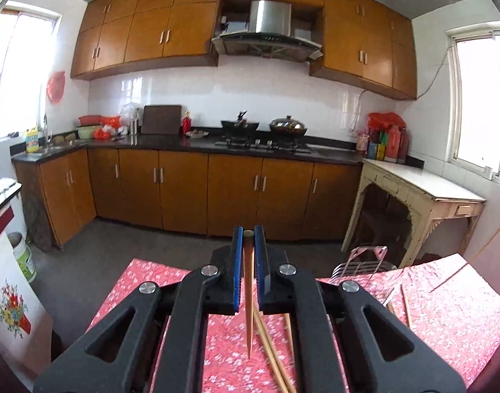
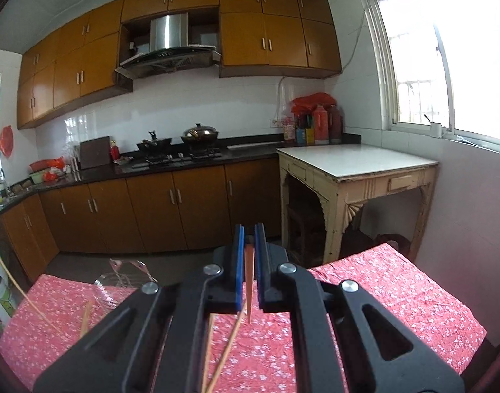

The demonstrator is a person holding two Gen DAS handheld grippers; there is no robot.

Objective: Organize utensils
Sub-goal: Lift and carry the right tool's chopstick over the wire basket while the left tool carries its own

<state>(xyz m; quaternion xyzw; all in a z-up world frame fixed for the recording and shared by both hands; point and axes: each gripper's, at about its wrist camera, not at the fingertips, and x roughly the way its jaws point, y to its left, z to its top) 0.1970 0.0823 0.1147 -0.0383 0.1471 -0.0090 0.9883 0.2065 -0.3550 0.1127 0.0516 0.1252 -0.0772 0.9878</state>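
My left gripper (image 1: 249, 234) is shut on a brown chopstick (image 1: 249, 298) that hangs point-down above the red floral tablecloth (image 1: 446, 308). My right gripper (image 2: 249, 232) is shut on another brown chopstick (image 2: 249, 288), also point-down above the cloth (image 2: 397, 294). Loose pale chopsticks (image 1: 272, 353) lie on the cloth below the left gripper, and others lie at the right (image 1: 406, 308). Loose chopsticks (image 2: 227, 350) lie under the right gripper too. A wire utensil rack (image 1: 364, 263) stands at the table's far edge and shows in the right wrist view (image 2: 125, 276).
Brown kitchen cabinets (image 1: 184, 190) and a dark counter with woks (image 1: 287, 127) run along the far wall. A cream side table (image 2: 358, 170) stands at the right under a window. A white appliance with a flower print (image 1: 10, 308) is at the left.
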